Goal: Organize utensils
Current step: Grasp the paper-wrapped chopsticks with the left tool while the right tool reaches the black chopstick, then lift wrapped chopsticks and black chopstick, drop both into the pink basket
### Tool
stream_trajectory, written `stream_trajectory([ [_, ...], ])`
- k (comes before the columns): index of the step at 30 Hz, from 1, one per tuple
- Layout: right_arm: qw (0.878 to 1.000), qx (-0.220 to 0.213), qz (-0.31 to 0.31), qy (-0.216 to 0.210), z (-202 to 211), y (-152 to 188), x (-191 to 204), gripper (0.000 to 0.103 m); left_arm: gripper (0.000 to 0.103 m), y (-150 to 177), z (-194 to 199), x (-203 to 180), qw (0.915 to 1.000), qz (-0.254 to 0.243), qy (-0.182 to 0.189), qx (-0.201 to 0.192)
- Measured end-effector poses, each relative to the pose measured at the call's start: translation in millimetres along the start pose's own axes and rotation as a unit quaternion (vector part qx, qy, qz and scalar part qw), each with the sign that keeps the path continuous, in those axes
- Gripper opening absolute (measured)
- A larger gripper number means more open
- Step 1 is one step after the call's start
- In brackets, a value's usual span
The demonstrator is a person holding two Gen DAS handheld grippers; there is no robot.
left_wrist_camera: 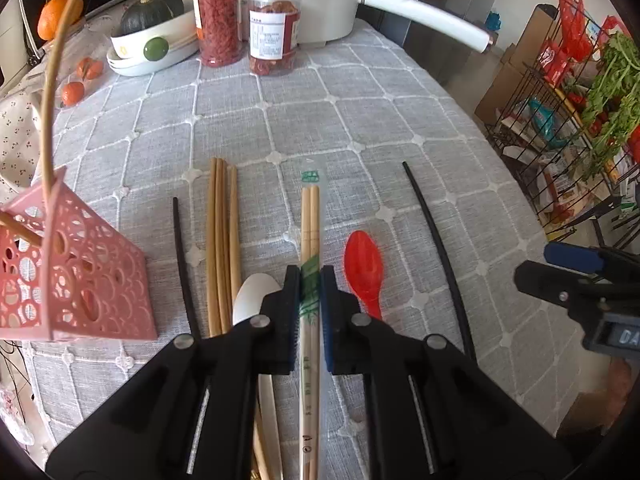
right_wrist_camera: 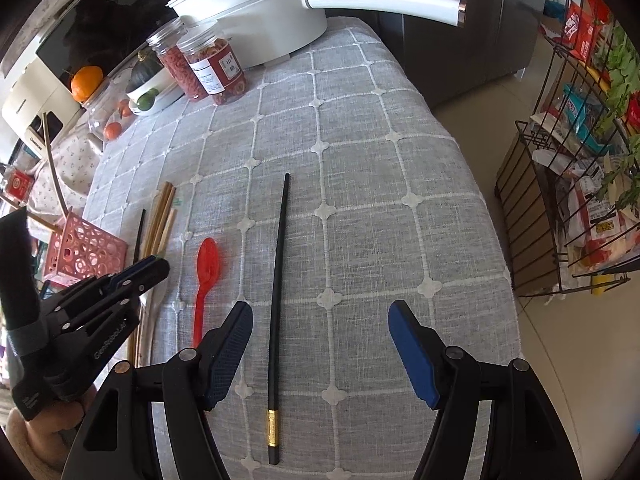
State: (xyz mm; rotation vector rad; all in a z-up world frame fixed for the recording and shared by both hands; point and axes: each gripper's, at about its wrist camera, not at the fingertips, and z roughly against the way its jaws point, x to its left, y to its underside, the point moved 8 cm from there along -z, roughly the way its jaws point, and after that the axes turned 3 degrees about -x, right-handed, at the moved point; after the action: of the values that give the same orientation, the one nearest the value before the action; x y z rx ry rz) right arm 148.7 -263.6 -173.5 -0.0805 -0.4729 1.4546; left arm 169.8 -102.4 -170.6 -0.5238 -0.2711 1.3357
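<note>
Left gripper (left_wrist_camera: 310, 308): closed on the wrapped pair of disposable chopsticks (left_wrist_camera: 310, 232), which sits between the two fingers and points away along the grey checked tablecloth (left_wrist_camera: 360, 112); the clear wrapper with green print passes through the jaws.

Right gripper (right_wrist_camera: 320, 356): jaws wide apart, holding nothing; it hovers above a black chopstick (right_wrist_camera: 279, 280) with a gold band near its end, which lies flat on the cloth nearer the left-hand finger than the right-hand one.

Layout on the cloth, left wrist view, left to right: pink perforated utensil basket (left_wrist_camera: 92, 280) at the left edge, with a thin curved wooden handle rising from it; a second black chopstick (left_wrist_camera: 182, 256) just beside the basket; a bundle of plain bamboo chopsticks (left_wrist_camera: 222, 240); a white spoon (left_wrist_camera: 252, 292), partly hidden under the left finger; the gripped pair; a red plastic spoon (left_wrist_camera: 364, 268) just right of the gripper; the first black chopstick further right, well apart from its mate.

Far end of the table: two clear jars with red contents (left_wrist_camera: 218, 20), a white pot with a long handle (left_wrist_camera: 320, 0) and a bowl holding a dark green squash (left_wrist_camera: 152, 6); a wire rack (right_wrist_camera: 560, 200) stands beside the table.
</note>
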Motion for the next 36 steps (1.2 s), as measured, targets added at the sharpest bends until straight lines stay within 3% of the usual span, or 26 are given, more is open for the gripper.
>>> stream_trajectory([
  [12, 0.999, -0.019, 0.029, 0.021, -19, -17, 19, 0.070, 0.011, -5, 76, 11, 0.9969, 0.004, 0.036, -0.070],
  [22, 0.999, 0.003, 0.023, 0.023, -61, -27, 35, 0.031, 0.011, -1, 100, 30, 0.9946, 0.014, 0.040, -0.094],
  [29, 0.998, 0.012, 0.038, 0.041, -74, -26, 41, 0.019, 0.011, -3, 114, 43, 0.9919, 0.028, 0.043, -0.116],
  [31, 0.998, 0.012, 0.045, 0.043, -75, -26, 42, 0.008, 0.011, -5, 119, 46, 0.9902, 0.032, 0.043, -0.129],
  [36, 0.999, -0.004, 0.026, 0.030, -65, -31, 41, 0.006, 0.011, -19, 143, 58, 0.9789, 0.048, 0.026, -0.197],
])
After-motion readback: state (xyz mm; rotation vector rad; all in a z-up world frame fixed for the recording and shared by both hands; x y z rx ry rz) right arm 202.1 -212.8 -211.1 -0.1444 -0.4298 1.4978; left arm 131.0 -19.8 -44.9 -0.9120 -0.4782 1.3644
